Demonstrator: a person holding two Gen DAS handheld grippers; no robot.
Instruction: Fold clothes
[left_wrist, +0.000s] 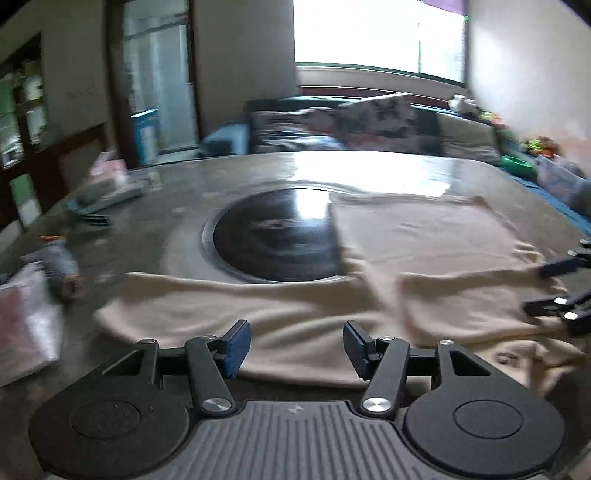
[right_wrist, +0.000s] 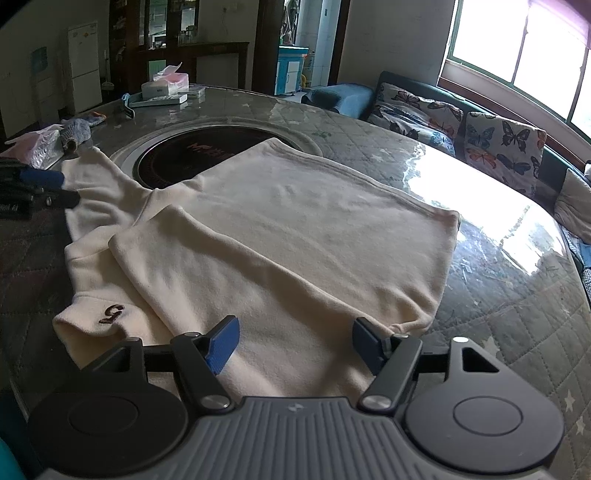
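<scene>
Now | cream garment (right_wrist: 280, 221) flat ahead | left gripper (left_wrist: 296, 349) spread, empty | right gripper (right_wrist: 295, 345) spread, empty

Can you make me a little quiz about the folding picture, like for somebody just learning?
1. True or false: the cream shirt lies partly over the dark round plate in the table.
2. Which sleeve has been folded onto the shirt's body? A) the one by the right gripper B) the one by the left gripper C) neither
3. Fill in: the cushions on the sofa have a ______ print.

Key: 1 true. 2 A; the other sleeve lies spread out toward the left gripper. 3 butterfly.
</scene>
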